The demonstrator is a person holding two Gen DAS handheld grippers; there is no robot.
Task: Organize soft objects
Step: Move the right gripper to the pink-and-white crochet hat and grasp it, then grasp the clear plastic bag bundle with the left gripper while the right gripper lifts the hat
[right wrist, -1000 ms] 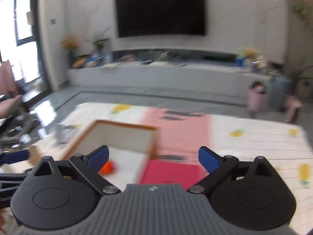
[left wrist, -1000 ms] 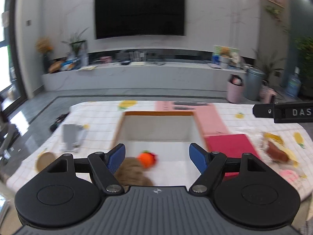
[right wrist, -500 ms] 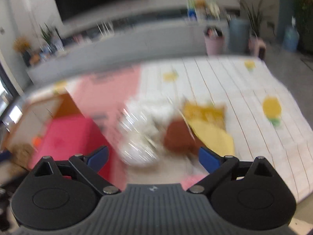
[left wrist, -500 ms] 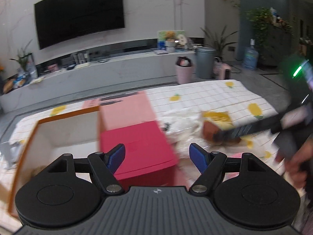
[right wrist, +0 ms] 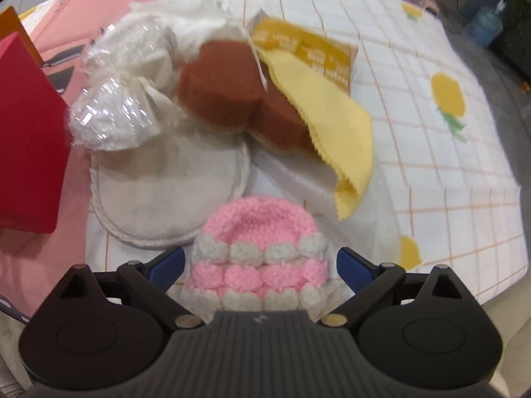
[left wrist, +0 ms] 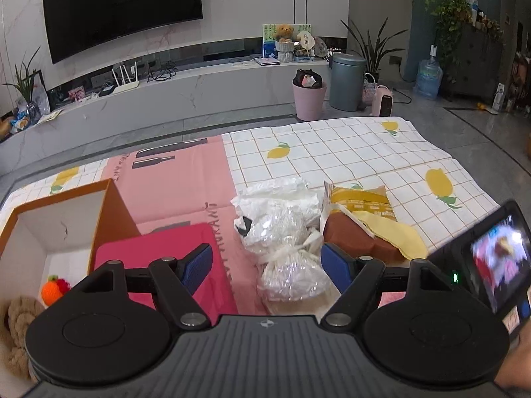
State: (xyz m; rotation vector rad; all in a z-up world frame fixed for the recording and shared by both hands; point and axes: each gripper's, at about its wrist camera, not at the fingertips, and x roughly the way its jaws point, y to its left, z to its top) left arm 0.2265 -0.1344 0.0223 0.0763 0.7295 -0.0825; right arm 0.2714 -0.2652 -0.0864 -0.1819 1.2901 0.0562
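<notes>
A pile of soft things lies on the checked tablecloth: a pink and white crocheted piece point(right wrist: 257, 258), a round white pad point(right wrist: 166, 182), brown sponges point(right wrist: 229, 96), a yellow cloth point(right wrist: 332, 126) and plastic-wrapped white bundles point(right wrist: 116, 116). My right gripper point(right wrist: 260, 265) is open, its blue fingers on either side of the crocheted piece, not closed on it. My left gripper point(left wrist: 267, 265) is open and empty above the wrapped bundles point(left wrist: 285, 252). The open box point(left wrist: 59, 229) at the left holds an orange knitted toy point(left wrist: 53, 292) and a beige knitted item point(left wrist: 16, 325).
A red lid point(left wrist: 162, 265) leans beside the box; it also shows in the right wrist view point(right wrist: 30, 152). The right gripper's screen point(left wrist: 497, 262) is at the left wrist view's right edge. The table's edge point(right wrist: 517, 232) is close on the right. A yellow packet point(left wrist: 361, 199) lies behind the sponges.
Both grippers swung right from the box to the pile. The right gripper dropped low and now straddles the pink crocheted piece. Both stayed open.
</notes>
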